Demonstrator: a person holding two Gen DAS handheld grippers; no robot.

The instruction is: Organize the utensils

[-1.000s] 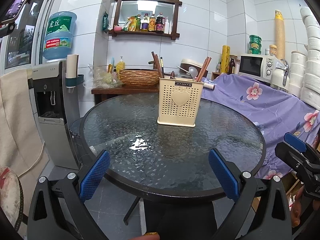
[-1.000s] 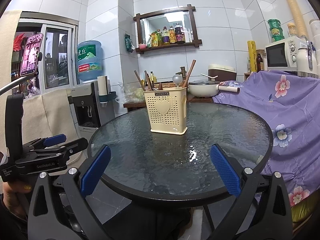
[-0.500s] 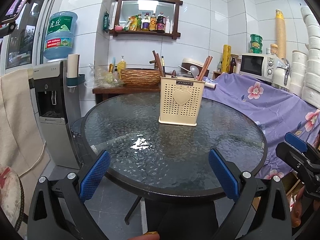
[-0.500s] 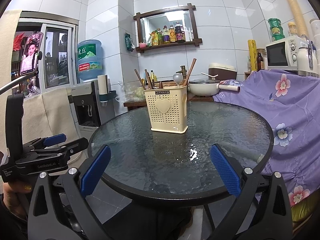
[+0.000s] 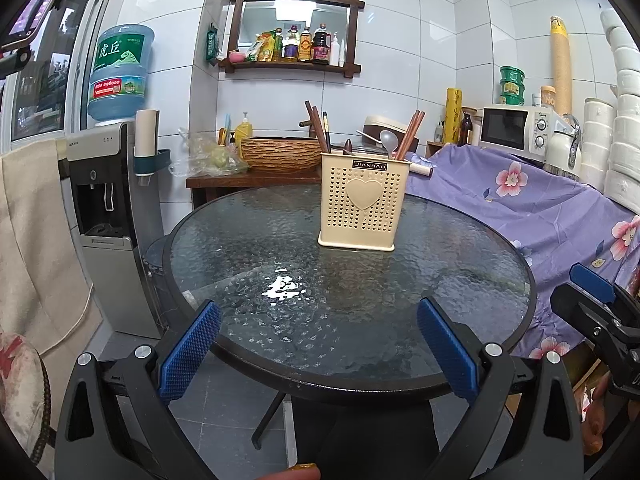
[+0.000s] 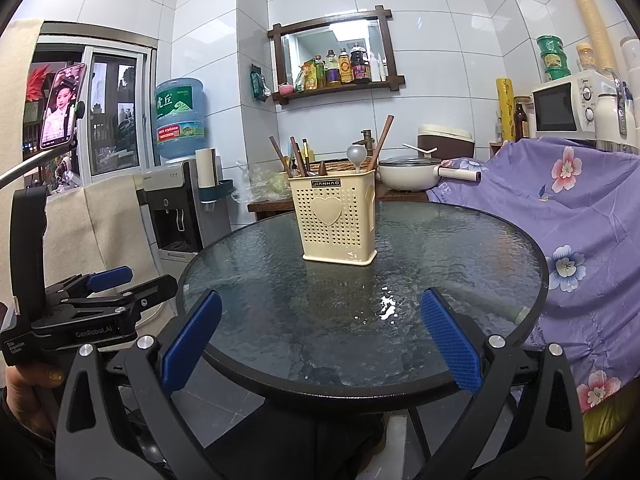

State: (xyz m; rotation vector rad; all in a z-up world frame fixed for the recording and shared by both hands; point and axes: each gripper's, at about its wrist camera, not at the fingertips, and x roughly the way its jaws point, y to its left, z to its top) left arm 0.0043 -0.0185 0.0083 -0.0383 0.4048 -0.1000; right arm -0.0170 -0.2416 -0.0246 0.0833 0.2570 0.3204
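Observation:
A cream perforated utensil holder (image 5: 364, 202) (image 6: 334, 222) with a heart on its front stands upright on the round glass table (image 5: 240, 264) (image 6: 460, 264). Brown chopsticks (image 5: 408, 134) (image 6: 382, 140), a grey spoon (image 5: 388, 140) (image 6: 357, 155) and other dark handles stick out of its top. My left gripper (image 5: 318, 344) hangs open at the table's near edge, nothing between its blue pads. My right gripper (image 6: 320, 340) is open too, at the near edge, empty. Each gripper shows at the side of the other's view: left gripper (image 6: 120, 292), right gripper (image 5: 592, 296).
A water dispenser (image 5: 108, 216) with a blue bottle stands left of the table. Behind it a wooden side table carries a woven basket (image 5: 280, 154) and a pot (image 6: 404, 172). A purple floral cloth (image 5: 540, 208) covers furniture at right, with a microwave (image 5: 516, 126) beyond.
Both views have drifted very slightly; the holder sits a touch further right in the left wrist view. Both grippers stay open and empty.

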